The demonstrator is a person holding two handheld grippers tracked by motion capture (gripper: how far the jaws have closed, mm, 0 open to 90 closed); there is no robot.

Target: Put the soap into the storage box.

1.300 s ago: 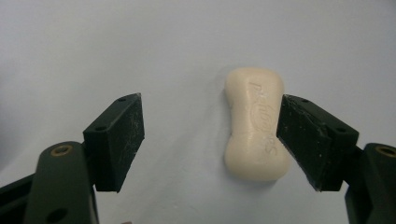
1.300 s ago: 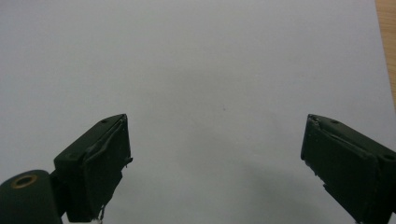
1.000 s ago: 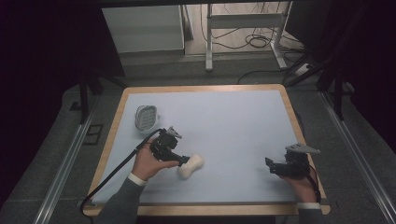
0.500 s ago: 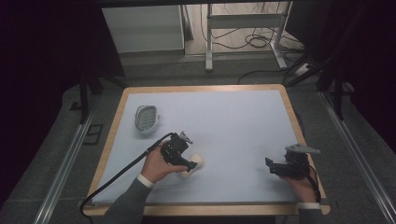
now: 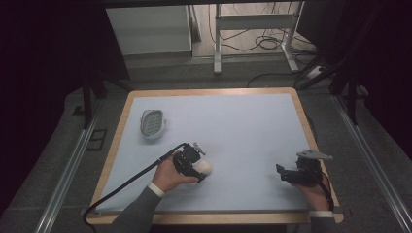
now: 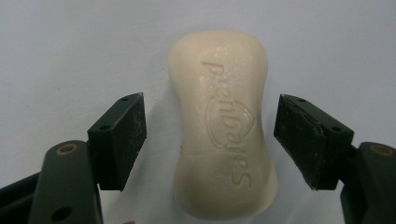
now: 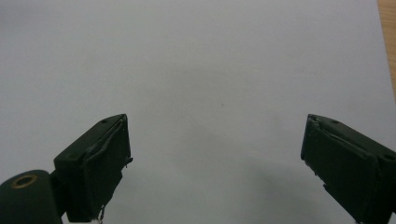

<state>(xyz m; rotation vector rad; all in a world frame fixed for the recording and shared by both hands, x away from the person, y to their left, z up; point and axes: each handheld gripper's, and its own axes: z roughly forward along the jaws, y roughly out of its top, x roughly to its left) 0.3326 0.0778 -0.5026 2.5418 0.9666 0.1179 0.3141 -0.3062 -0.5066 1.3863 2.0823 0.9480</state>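
A cream bar of soap [image 6: 222, 126] with embossed lettering lies flat on the pale blue mat. My left gripper [image 6: 210, 140] is open right over it, one jaw on each side of the bar's waist, with a gap on both sides. From above, the left gripper [image 5: 194, 162] covers most of the soap [image 5: 206, 167], left of the table's middle near the front. My right gripper [image 5: 282, 172] rests open at the front right, and in its own view the right gripper [image 7: 215, 158] has only bare mat between its jaws.
A white soap dish [image 5: 152, 124] with a slotted grid sits on the mat at the back left. The wooden table rim [image 5: 209, 91] frames the mat [image 5: 233, 126]. A black cable [image 5: 121, 187] trails from the left gripper off the front edge.
My left gripper has moved right and slightly forward, from beside the soap to directly over it, jaws now straddling the bar. The right gripper has stayed put.
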